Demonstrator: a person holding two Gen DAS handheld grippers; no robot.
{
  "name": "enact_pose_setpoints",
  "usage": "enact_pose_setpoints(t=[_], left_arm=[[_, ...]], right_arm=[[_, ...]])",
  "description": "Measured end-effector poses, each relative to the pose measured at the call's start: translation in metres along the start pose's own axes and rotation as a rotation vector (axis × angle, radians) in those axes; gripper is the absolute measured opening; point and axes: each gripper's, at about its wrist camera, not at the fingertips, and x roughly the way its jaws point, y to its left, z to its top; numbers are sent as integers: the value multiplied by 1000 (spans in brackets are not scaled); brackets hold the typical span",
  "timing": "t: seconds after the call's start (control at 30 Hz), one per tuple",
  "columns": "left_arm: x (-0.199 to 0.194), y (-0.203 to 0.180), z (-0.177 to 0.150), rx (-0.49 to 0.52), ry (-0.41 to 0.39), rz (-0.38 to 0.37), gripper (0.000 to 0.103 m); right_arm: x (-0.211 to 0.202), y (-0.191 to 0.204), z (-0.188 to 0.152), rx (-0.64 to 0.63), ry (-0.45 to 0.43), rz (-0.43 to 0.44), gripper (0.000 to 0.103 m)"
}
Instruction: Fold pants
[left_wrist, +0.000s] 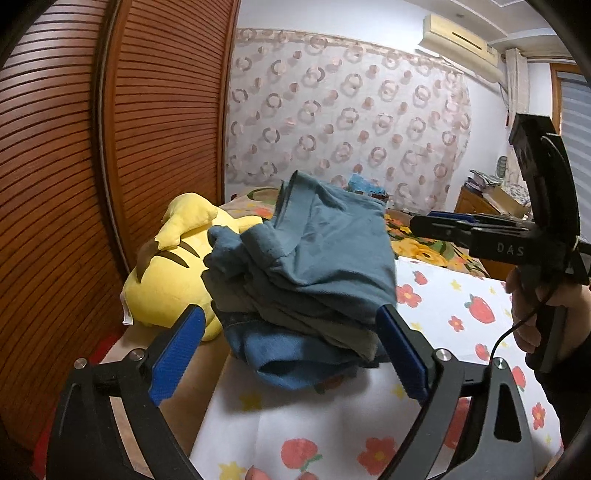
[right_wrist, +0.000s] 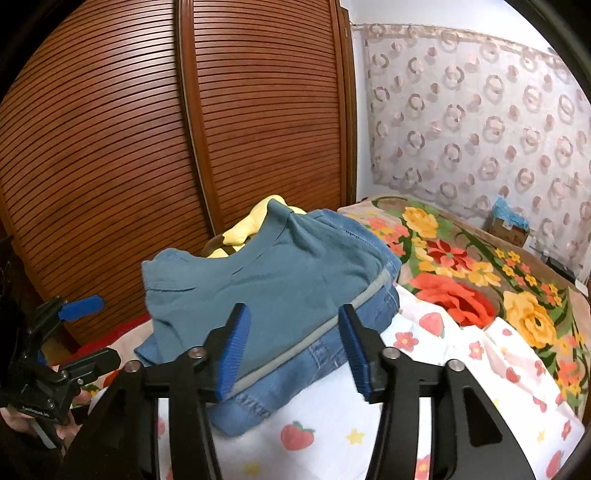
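Left tool (left_wrist: 291, 350): blue pads spread wide, nothing between them, nothing touched; the folded pile sits just beyond the tips. Right tool (right_wrist: 295, 350): pads parted to a moderate gap, gripping nothing; they stand in front of the pile's near edge, apart from the cloth.

Pants (right_wrist: 295, 354): blue denim, folded, at the bottom of a stack on the strawberry-print sheet (right_wrist: 332, 435) of the bed. A teal garment (right_wrist: 266, 273) lies folded on top, with a grey band of cloth between the two. In the right wrist view the stack's long axis runs from near left to far right. The yellow plush toy (left_wrist: 173, 266) lies directly behind the stack, against the slatted wooden wardrobe (left_wrist: 74, 166).

Writing: the letters "DAS" are readable on the body of the right tool in the left wrist view. Other print on the left tool's body is too small to read.
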Motion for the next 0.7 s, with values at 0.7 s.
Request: enact_pose_setpoints(t=[0.7], left_arm=[[-49, -48, -14, 111, -38, -15, 94]], right_arm=[[-97, 34, -54, 69, -79, -116, 85]])
